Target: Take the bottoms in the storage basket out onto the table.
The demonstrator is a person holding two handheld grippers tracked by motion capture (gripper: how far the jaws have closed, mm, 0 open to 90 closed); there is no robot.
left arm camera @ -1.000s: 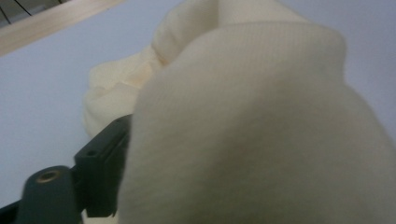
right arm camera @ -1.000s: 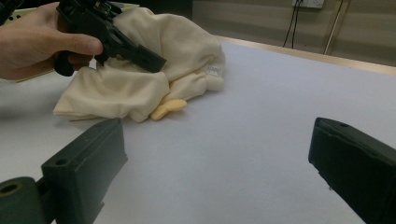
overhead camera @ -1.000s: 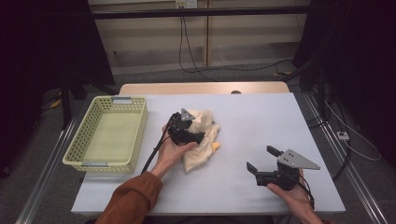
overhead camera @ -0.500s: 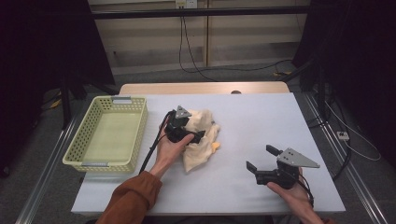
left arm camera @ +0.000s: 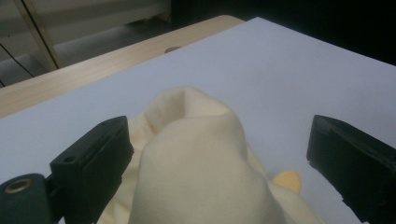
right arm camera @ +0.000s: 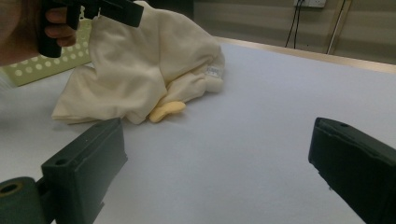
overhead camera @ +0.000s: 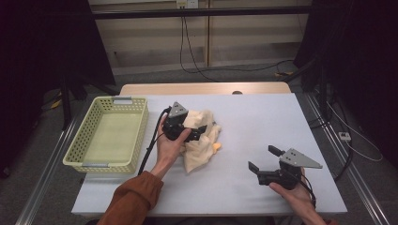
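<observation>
The soft cream-yellow cloth (overhead camera: 199, 140), crumpled in a heap with a small orange bit poking out at its edge, lies near the middle of the pale grey table (overhead camera: 263, 122). The left gripper (overhead camera: 199, 132) is right over the cloth. Its jaws have just been opening and now stand wide apart. A hump of cloth (left arm camera: 201, 158) sits up between them, leaning against one jaw, but they do not pinch it, so the cloth is not held.

This looks like the start of a grab: the left gripper is lining up on the heap. Next, the jaws need to come down around a thick fold and squeeze shut, so the cloth can be lifted.

The light green plastic basket (overhead camera: 105, 138) with holes in its walls stands just to the left of the cloth, and it looks like a likely place to put it.

The right gripper (overhead camera: 265, 159) rests well apart, near the front right of the table. Its jaws are wide open too, with nothing in them.
</observation>
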